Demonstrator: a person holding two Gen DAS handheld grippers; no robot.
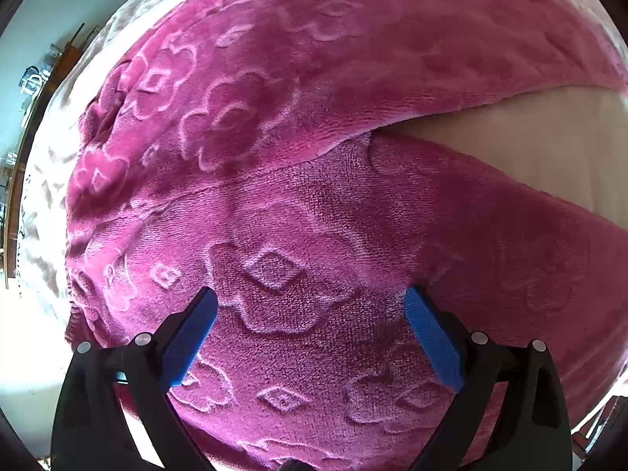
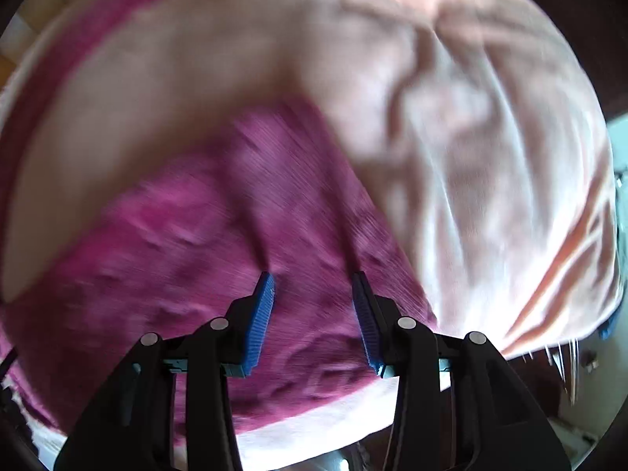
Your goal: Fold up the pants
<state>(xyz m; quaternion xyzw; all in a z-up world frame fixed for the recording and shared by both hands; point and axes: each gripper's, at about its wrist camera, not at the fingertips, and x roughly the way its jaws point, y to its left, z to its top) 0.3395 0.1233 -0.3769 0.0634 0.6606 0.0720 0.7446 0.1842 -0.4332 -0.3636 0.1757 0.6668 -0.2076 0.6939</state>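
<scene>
Magenta fleece pants (image 1: 298, 149) with an embossed flower pattern lie spread flat on a pale bedspread (image 1: 530, 145), the two legs parting toward the right. My left gripper (image 1: 310, 298) is wide open just above the near leg by the waist end. In the blurred right wrist view the cuff end of one leg (image 2: 219, 227) lies below my right gripper (image 2: 312, 278), which is open with nothing between its blue pads (image 2: 261, 314). The other leg (image 2: 78, 43) runs along the far left.
The pale pink bedspread (image 2: 471, 157) is wrinkled to the right of the cuff. Its fringed edge (image 2: 557, 349) drops off at the lower right. A wooden shelf with glassware (image 1: 31, 86) stands beyond the bed's left edge.
</scene>
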